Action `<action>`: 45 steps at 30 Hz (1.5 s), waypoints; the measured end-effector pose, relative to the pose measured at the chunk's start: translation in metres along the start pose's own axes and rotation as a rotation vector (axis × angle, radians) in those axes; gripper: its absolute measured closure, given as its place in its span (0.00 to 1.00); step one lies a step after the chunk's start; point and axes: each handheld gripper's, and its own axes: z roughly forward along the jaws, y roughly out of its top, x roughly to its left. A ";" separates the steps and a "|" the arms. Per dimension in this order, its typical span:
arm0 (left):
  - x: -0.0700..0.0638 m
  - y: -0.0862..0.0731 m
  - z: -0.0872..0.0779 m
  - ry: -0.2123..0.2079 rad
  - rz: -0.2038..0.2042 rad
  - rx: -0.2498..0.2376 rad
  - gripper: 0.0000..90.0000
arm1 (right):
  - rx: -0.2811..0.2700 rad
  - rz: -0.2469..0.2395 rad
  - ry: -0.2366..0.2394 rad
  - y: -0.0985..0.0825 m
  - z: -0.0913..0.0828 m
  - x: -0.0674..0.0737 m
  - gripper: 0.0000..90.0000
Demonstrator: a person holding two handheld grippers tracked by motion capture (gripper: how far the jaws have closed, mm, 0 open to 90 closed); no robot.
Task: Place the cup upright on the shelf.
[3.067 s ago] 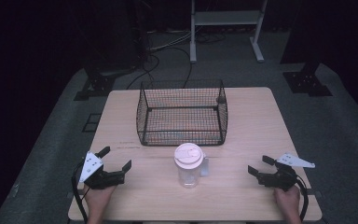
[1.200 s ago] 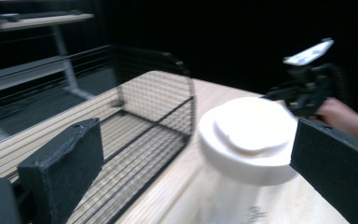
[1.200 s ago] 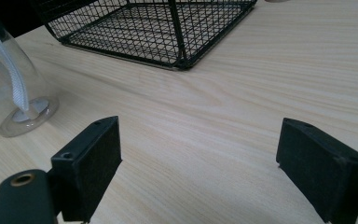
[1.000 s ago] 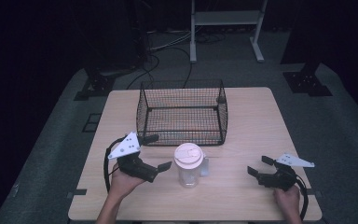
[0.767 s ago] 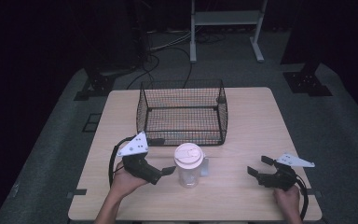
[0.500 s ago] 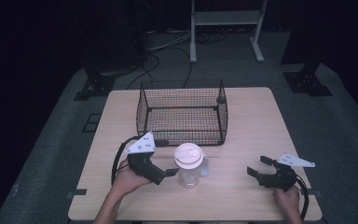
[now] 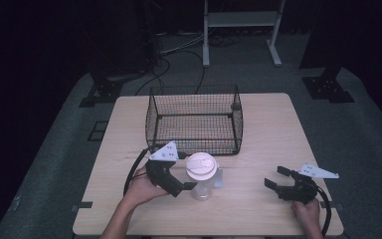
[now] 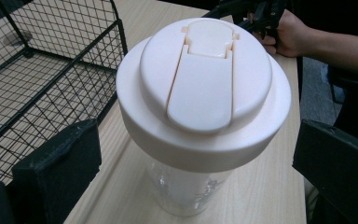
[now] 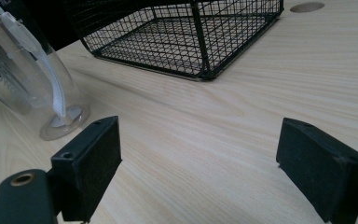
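Clear plastic cup (image 7: 202, 183) with a smooth, round cream lid stands at lower centre on the wood-grain desk (image 7: 273, 129). Left tool (image 7: 181, 188), jaws spread, flanks it. Right tool (image 7: 273, 178) lies spread at lower right. Black wire basket (image 7: 195, 119) sits above.

You have a black wire basket (image 7: 195, 119) standing open-topped on the far middle of the light wooden table (image 7: 278, 129). Beyond the table, cables (image 7: 179, 50) trail across the grey floor beside a white stand (image 7: 241, 20).
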 end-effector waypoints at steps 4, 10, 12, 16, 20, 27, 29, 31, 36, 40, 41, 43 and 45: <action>0.000 0.003 0.005 -0.007 0.007 0.015 0.00 | 0.002 0.003 0.002 0.000 0.000 0.000 0.14; 0.000 0.007 0.012 -0.017 0.013 0.041 0.00 | 0.006 0.002 0.008 0.000 0.000 0.000 0.14; 0.000 0.007 0.015 -0.022 0.013 0.047 0.00 | 0.006 0.002 0.008 0.000 0.000 0.000 0.14; 0.001 0.009 0.020 -0.027 0.016 0.059 0.00 | 0.008 0.003 0.010 0.000 0.001 0.000 0.14; 0.002 0.011 0.024 -0.032 0.019 0.076 0.00 | 0.010 0.000 0.010 0.000 0.001 0.000 0.14; 0.003 0.014 0.030 -0.042 0.024 0.104 0.00 | 0.014 0.000 0.009 0.000 0.001 0.000 0.14; 0.003 0.016 0.031 -0.047 0.024 0.106 0.00 | 0.013 -0.001 0.009 0.000 0.001 0.000 0.14; 0.004 0.017 0.032 -0.052 0.025 0.109 0.00 | 0.014 -0.002 0.009 0.000 0.001 0.000 0.14; 0.007 0.019 0.035 -0.072 0.021 0.125 0.03 | 0.020 -0.006 0.006 0.000 0.002 0.000 0.14; 0.007 0.022 0.036 -0.078 0.025 0.139 0.05 | 0.022 -0.004 0.005 0.000 0.002 0.000 0.14; 0.007 0.022 0.036 -0.079 0.025 0.143 0.05 | 0.022 -0.001 0.004 0.000 0.002 0.000 0.14; 0.008 0.024 0.036 -0.078 0.036 0.160 0.06 | 0.021 0.004 0.003 0.000 0.002 0.000 0.14; 0.008 0.026 0.036 -0.080 0.039 0.170 0.06 | 0.018 0.008 0.003 0.000 0.002 -0.001 0.14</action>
